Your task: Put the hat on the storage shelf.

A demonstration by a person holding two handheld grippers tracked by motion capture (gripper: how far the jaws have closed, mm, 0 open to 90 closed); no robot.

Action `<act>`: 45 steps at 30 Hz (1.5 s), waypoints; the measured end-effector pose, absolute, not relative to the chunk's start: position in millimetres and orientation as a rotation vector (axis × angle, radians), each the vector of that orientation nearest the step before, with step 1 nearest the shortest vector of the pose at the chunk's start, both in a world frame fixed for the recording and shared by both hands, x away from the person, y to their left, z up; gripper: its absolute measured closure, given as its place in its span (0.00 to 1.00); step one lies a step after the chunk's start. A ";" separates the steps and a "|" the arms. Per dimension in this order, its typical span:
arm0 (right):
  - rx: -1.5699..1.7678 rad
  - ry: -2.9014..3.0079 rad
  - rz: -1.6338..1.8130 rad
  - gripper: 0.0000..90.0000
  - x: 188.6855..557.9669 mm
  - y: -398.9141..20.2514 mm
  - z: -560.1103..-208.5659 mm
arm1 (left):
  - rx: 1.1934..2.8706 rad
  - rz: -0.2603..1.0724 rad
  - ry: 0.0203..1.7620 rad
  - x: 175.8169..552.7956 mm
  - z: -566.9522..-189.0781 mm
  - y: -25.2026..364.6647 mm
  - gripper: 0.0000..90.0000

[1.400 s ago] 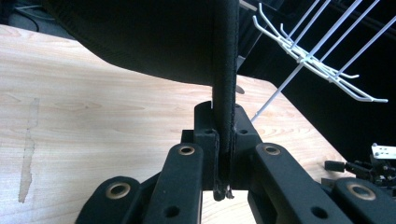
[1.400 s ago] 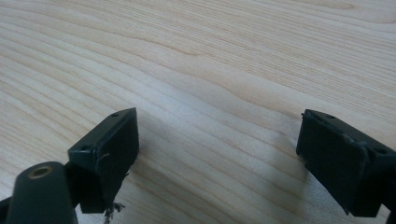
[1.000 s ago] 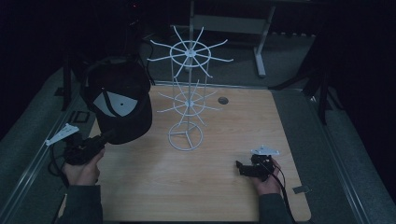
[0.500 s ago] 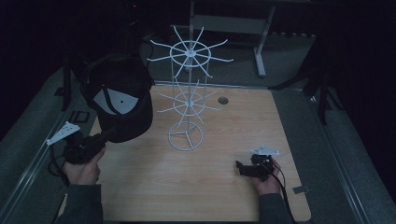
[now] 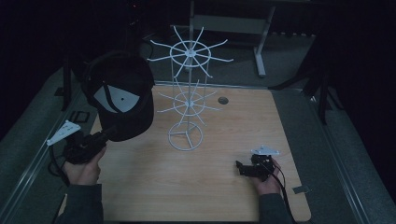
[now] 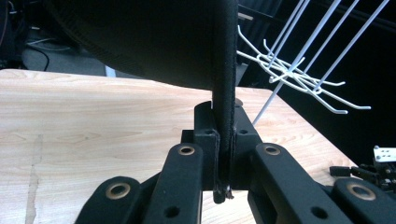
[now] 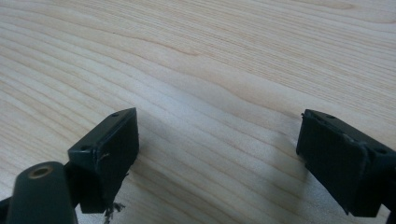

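— Two grippers here; what does the left gripper have?
— Its jaws are clamped on the brim edge of a black cap, held up above the wooden table, left of the white wire rack.
— And the right gripper?
— Jaws spread wide, holding nothing, low over the table's near right part, well apart from the cap.
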State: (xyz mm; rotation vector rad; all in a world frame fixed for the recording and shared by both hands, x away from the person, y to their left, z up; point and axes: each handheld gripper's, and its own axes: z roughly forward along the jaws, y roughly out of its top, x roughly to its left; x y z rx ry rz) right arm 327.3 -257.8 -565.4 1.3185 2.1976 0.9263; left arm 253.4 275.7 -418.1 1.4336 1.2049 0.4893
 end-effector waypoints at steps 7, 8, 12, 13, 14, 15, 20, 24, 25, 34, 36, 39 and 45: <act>1.317 2.197 0.926 0.14 327.4 -257.9 -565.4 | 1.445 0.518 1.178 253.2 -415.4 271.9 0.96; 1.317 2.198 0.926 0.14 327.3 -257.9 -565.4 | 1.445 0.519 1.176 253.3 -415.1 271.7 0.95; 1.316 2.197 0.927 0.14 327.4 -257.8 -565.4 | 1.443 0.526 1.173 253.6 -413.6 270.9 0.95; 1.317 2.197 0.927 0.14 327.3 -257.8 -565.4 | 1.443 0.526 1.173 253.6 -413.6 270.9 0.96; 1.317 2.197 0.927 0.14 327.4 -257.8 -565.4 | 1.444 0.530 1.168 253.6 -413.1 270.6 0.96; 1.317 2.197 0.927 0.14 327.4 -257.8 -565.4 | 1.444 0.530 1.168 253.6 -413.1 270.6 0.96; 1.318 2.197 0.927 0.14 327.4 -257.8 -565.4 | 1.449 0.542 1.155 253.3 -412.0 269.1 0.96; 1.317 2.197 0.927 0.14 327.4 -257.8 -565.4 | 1.449 0.549 1.154 253.2 -411.8 267.9 0.96; 1.317 2.197 0.927 0.14 327.4 -257.8 -565.4 | 1.449 0.549 1.154 253.2 -411.8 267.9 0.96; 1.318 2.197 0.927 0.14 327.4 -257.8 -565.4 | 1.453 0.577 1.140 251.8 -409.7 265.0 0.96; 1.318 2.196 0.927 0.14 327.4 -257.8 -565.5 | 1.456 0.583 1.136 251.6 -409.3 264.4 0.96; 1.318 2.196 0.927 0.14 327.4 -257.8 -565.5 | 1.462 0.589 1.127 251.4 -408.3 263.1 0.96; 1.318 2.196 0.927 0.14 327.4 -257.8 -565.5 | 1.474 0.600 1.115 251.4 -406.5 260.0 0.96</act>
